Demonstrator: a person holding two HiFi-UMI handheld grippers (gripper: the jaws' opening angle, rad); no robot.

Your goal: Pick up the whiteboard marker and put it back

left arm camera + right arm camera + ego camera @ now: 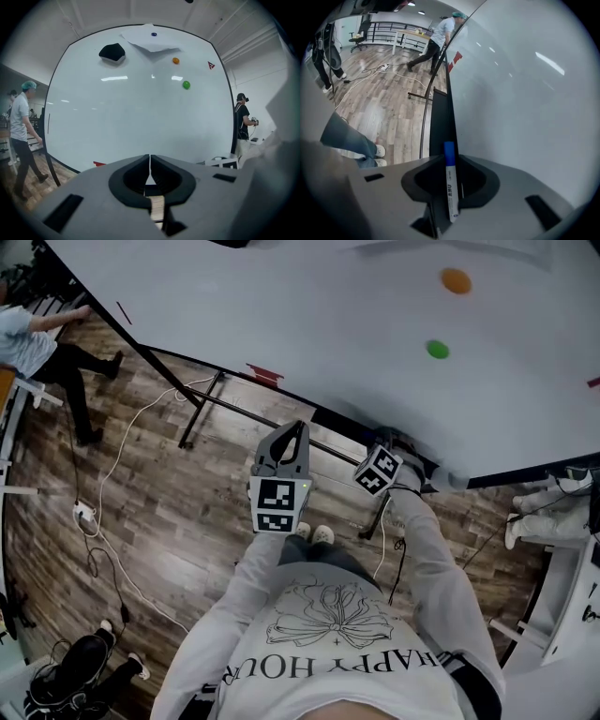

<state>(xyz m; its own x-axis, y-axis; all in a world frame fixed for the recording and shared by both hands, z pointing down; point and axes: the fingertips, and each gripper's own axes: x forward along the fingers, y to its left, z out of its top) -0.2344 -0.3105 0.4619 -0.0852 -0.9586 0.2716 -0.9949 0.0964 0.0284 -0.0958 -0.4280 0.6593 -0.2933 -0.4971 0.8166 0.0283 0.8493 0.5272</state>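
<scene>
The whiteboard marker (450, 185), blue cap pointing away, lies along the black tray (439, 117) under the whiteboard (525, 93) in the right gripper view. It sits between the closing jaws of the right gripper (451, 161) (a sliver of gap remains). Left gripper view: the left gripper (150, 161) has its jaws together, empty, facing the board. Head view: the right gripper reaches the board's lower edge, the left beside it over the wooden floor (141, 512)

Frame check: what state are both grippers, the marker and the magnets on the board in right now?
left gripper: jaws together, nothing between them.
right gripper: jaws closing, marker between them, not yet pinched.
whiteboard marker: blue cap on, lying along the tray.
green magnet: stuck on the whiteboard.
orange magnet: stuck on the whiteboard.
</scene>
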